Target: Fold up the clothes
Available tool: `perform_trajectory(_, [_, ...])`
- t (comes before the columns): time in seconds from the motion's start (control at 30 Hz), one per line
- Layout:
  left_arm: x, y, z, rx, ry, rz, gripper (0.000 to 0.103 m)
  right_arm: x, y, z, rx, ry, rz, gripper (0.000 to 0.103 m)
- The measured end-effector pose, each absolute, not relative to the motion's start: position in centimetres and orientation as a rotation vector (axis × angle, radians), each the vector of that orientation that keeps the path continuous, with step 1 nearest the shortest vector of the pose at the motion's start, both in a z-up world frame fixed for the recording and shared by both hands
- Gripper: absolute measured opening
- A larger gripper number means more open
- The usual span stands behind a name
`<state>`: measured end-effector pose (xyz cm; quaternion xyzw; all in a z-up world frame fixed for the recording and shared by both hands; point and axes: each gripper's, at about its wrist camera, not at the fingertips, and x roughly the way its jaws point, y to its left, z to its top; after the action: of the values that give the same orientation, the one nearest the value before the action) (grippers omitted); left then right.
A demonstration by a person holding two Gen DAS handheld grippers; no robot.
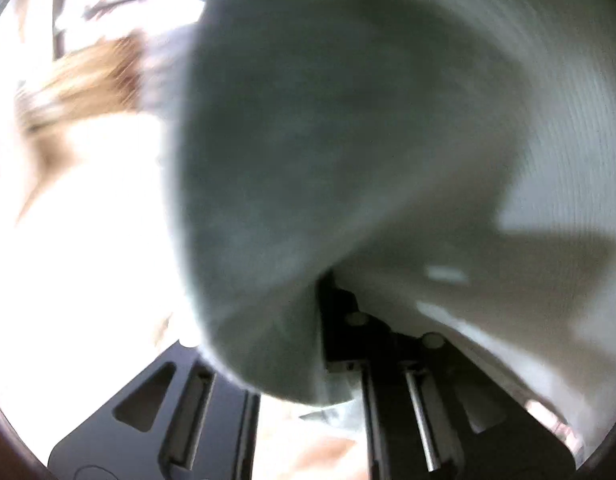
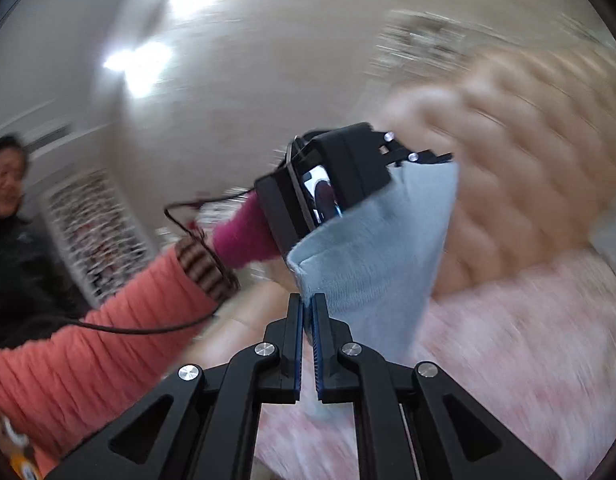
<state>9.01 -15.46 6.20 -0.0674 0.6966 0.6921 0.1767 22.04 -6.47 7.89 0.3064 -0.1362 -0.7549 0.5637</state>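
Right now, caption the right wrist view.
Both tools, right and left, hold a light blue cloth aloft.

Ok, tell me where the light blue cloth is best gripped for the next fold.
The light blue cloth hangs stretched between both hand-held grippers: the right hand-held gripper pinches its lower corner, the left hand-held gripper its upper edge. Probably keep those corner grips; any regrip should take a free hanging corner from below, edge-on.

place: home bedroom | cues: pink bedspread (image 2: 507, 360), tufted peach headboard (image 2: 527, 152), wood-look floor (image 2: 268, 80)
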Motion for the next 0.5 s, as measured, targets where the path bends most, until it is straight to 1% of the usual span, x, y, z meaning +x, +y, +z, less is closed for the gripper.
perform_trajectory(0.03, [9.4,-12.4,3.2,-0.200,1.925,1.900,0.068,22.2,-3.9,5.3,0.791,-0.330,-1.795,0.009])
perform_trajectory(0.07, [10.1,-9.1,-0.1,-0.238,1.863,1.830,0.091,22.3,-1.3,2.6,0.865,-0.342,-1.807,0.009])
perform_trajectory(0.1, [10.8,-6.1,-3.4,-0.274,1.822,1.766,0.102,22.6,0.9,0.0,0.964,-0.345,-1.821,0.013])
perform_trajectory(0.13, [11.4,-3.7,-6.6,-0.310,1.827,1.717,0.103,22.9,3.0,-2.6,1.070,-0.345,-1.832,0.025])
perform_trajectory(0.17, [12.1,-1.7,-9.4,-0.349,1.817,1.685,0.103,23.2,5.1,-5.2,1.177,-0.345,-1.841,0.045])
perform_trajectory(0.2, [12.6,-0.4,-11.3,-0.394,1.777,1.687,0.103,23.5,7.2,-7.1,1.258,-0.371,-1.846,0.070])
perform_trajectory(0.23, [13.0,0.7,-12.9,-0.448,1.717,1.706,0.103,23.7,9.2,-8.8,1.333,-0.404,-1.849,0.083])
perform_trajectory(0.27, [12.9,1.1,-13.7,-0.528,1.620,1.762,0.103,23.8,11.0,-9.5,1.346,-0.439,-1.847,0.095])
perform_trajectory(0.33, [12.2,1.0,-15.2,-0.676,1.507,1.886,0.103,23.9,14.3,-10.2,1.338,-0.509,-1.842,0.097])
perform_trajectory(0.37, [11.3,-0.2,-15.7,-0.748,1.439,1.970,0.103,23.9,14.6,-9.9,1.331,-0.526,-1.843,0.103])
perform_trajectory(0.43, [9.7,-3.9,-15.3,-0.923,1.252,2.160,0.103,22.8,15.5,-8.9,1.291,-0.528,-1.869,0.103])
perform_trajectory(0.5, [12.2,-8.8,-14.6,-1.001,1.051,2.361,0.103,20.9,15.7,-7.5,1.219,-0.504,-1.896,0.103])
